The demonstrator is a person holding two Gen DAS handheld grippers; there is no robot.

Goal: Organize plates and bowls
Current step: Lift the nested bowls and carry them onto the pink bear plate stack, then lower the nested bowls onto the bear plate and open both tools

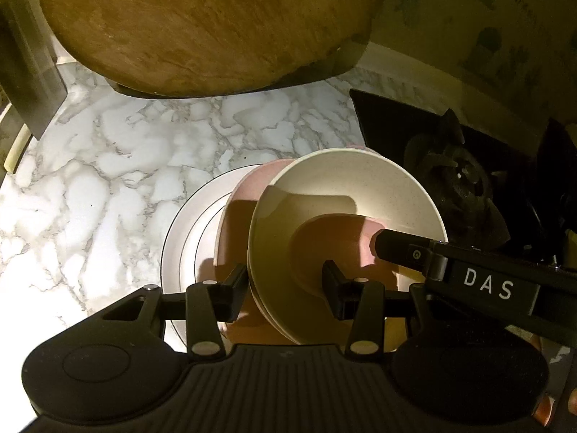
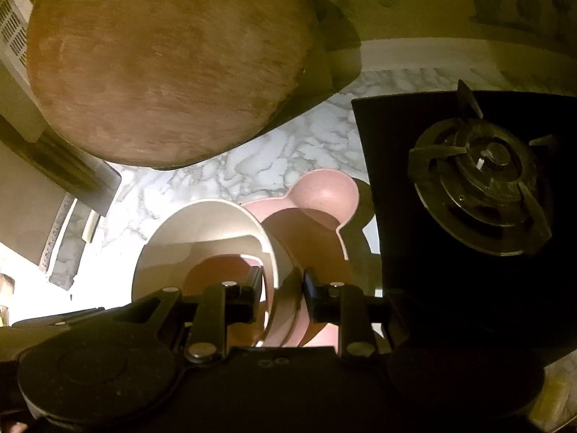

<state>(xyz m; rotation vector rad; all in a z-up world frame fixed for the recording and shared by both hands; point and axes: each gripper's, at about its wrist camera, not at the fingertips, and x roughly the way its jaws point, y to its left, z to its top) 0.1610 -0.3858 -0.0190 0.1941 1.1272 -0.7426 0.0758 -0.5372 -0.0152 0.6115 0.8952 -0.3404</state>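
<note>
A white marble-patterned table (image 1: 108, 187) is lit brightly from above. A round wooden board (image 2: 162, 65) is propped at the back. A black gas stove (image 2: 479, 187) is set into the right side, and a plant-patterned wall (image 2: 505, 7) is seen behind.

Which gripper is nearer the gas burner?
Right. The right gripper straddles the cream bowl's rim beside the gas burner; the left gripper grips the opposite rim, farther away.
</note>
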